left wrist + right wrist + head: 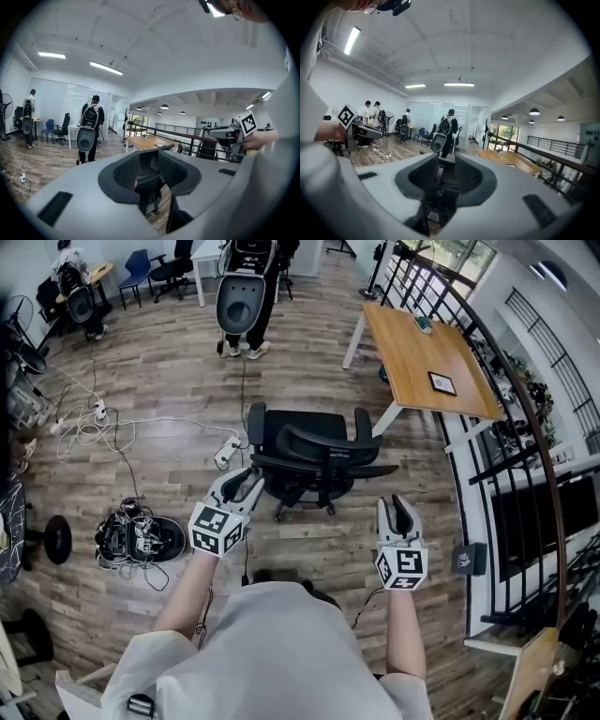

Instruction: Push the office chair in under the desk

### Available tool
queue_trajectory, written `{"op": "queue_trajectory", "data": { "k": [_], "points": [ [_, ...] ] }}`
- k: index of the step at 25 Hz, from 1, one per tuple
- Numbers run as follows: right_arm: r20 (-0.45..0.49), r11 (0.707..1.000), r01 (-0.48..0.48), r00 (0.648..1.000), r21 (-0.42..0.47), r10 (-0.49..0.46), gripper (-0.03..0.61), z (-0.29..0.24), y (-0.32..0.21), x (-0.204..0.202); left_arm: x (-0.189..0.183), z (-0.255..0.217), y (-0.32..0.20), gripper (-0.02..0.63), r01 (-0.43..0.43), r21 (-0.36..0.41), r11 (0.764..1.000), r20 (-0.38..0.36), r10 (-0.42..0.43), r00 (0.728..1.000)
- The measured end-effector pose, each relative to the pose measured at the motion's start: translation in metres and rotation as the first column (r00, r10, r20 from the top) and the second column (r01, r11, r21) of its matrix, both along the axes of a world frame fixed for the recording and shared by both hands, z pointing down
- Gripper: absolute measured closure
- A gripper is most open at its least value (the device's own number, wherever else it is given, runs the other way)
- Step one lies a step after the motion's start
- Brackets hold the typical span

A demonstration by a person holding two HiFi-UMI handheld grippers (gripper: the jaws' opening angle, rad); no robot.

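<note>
Though office chair well apart from desk, left claw, right claw part-open, empty.

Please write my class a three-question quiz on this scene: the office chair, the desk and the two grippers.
1. True or false: the office chair is already tucked under the desk.
2. What do the left gripper and right gripper hold? A the chair's backrest; B nothing, both are open; C the desk's edge.
3. Fill in: in the head view the desk lies to the chair's upper ____.
Key: 1 false; 2 B; 3 right.
</note>
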State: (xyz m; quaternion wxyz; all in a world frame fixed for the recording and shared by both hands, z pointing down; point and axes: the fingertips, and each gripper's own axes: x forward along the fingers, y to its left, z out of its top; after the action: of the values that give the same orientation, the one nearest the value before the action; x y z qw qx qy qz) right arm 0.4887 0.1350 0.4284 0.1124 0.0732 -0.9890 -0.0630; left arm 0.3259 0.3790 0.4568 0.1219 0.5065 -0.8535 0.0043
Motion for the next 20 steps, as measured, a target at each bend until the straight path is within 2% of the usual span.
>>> {"op": "queue_trajectory", "data": {
  "k": [7,15,20],
  "points": [
    [-0.047,1.0,-0.019,0.999,0.009,0.019,0.454,0.018,0.014,0.007,0.0,0.012,0.005,0.454,-0.062,-0.014,0.998,-0.01,0.062,0.998],
    [-0.106,0.999,-0.038,0.993,0.031,0.041,0.454,0.038,0.004,0.011,-0.006,0.032,0.002,0.453,-0.081,-0.06,0.995,-0.03,0.079,0.996],
    [-0.133,0.999,-0.025,0.991,0.038,0.03,0.454,0.05,-0.017,-0.002,-0.015,0.046,-0.017,0.453,-0.088,-0.099,0.991,-0.033,0.085,0.996]
  ]
}}
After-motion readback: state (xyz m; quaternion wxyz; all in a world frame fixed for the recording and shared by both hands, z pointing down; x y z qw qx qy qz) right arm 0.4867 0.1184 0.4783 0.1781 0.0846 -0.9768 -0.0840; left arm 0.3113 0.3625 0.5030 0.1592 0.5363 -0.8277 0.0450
